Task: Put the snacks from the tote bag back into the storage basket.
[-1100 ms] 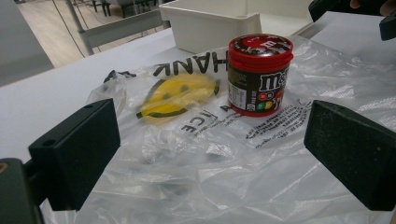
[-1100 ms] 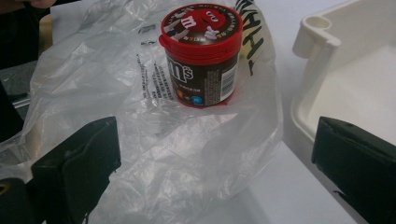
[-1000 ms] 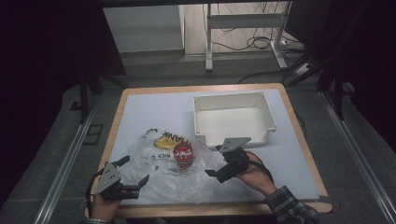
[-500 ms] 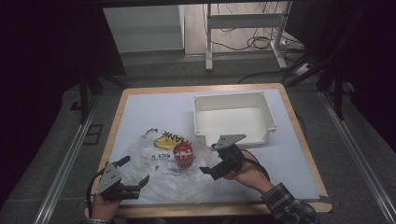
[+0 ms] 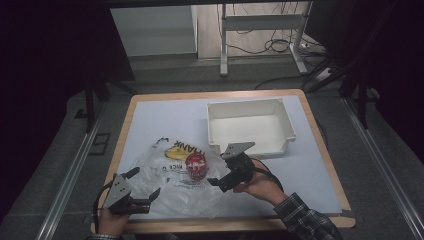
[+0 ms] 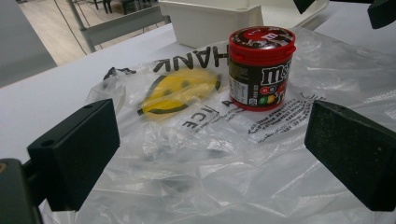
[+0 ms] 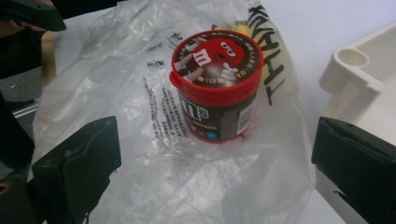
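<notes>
Two grippers work over a clear plastic bag point(image 5: 180, 185) spread flat on the white table point(image 5: 165, 120) in the high view. The left gripper point(image 5: 142, 192) sits at the bag's near left corner with its jaws apart, and the right gripper point(image 5: 220, 181) hangs just right of a red-lidded candy tub point(image 5: 196, 165), jaws also apart. A white bin point(image 5: 250, 127) stands beyond the tub, near the table's far right.

In the left gripper view, the tub point(image 6: 261, 67) stands upright on top of the bag point(image 6: 201, 163), well ahead of the spread jaws, with the bag's yellow smiley print point(image 6: 180, 91) just beside it.

In the right gripper view, the tub point(image 7: 215, 84) stands upright on the plastic point(image 7: 121, 84) between and ahead of the wide-open jaws, touching neither. A corner of the bin point(image 7: 352, 70) shows at the right edge.
</notes>
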{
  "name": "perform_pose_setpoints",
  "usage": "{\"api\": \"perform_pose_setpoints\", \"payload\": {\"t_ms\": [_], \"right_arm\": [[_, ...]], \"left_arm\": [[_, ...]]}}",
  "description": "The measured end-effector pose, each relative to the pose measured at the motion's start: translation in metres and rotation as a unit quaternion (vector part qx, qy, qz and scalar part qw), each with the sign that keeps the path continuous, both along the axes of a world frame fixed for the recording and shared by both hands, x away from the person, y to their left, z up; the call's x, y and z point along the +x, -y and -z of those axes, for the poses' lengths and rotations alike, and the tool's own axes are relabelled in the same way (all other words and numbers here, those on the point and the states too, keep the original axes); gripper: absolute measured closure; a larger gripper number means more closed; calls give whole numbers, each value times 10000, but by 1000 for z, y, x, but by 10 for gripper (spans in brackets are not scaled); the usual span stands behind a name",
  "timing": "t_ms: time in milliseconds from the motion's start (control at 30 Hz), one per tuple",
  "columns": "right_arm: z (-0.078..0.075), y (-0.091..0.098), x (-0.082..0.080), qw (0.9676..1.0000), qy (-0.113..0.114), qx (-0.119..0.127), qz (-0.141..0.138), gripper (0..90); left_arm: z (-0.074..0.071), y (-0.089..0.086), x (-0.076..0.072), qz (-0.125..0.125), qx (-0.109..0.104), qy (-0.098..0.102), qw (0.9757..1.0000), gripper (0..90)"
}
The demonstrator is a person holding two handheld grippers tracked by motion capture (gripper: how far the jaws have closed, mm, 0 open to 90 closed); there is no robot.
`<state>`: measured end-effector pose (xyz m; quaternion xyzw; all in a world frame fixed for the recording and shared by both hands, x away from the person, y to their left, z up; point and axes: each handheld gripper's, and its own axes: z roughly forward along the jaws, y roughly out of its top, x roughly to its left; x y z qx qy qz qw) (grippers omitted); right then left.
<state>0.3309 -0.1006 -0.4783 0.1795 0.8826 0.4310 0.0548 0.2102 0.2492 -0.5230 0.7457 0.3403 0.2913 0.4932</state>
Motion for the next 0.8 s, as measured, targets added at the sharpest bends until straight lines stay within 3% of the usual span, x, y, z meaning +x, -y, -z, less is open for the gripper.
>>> {"api": "perform_pose_setpoints", "payload": {"t_ms": [233,500,800], "right_arm": [[2,-9,3,9997,-201,-150,-29,32],[8,-18,5,9989,-84,-441,-102,66],[12,-26,12,9979,-153,-617,-121,122]], "left_arm": [[-1,-1,0,-4,-54,17,10000,33],[-1,-2,0,-8,-106,32,9999,34],[-2,-6,-1,-43,-278,80,9996,37]]}}
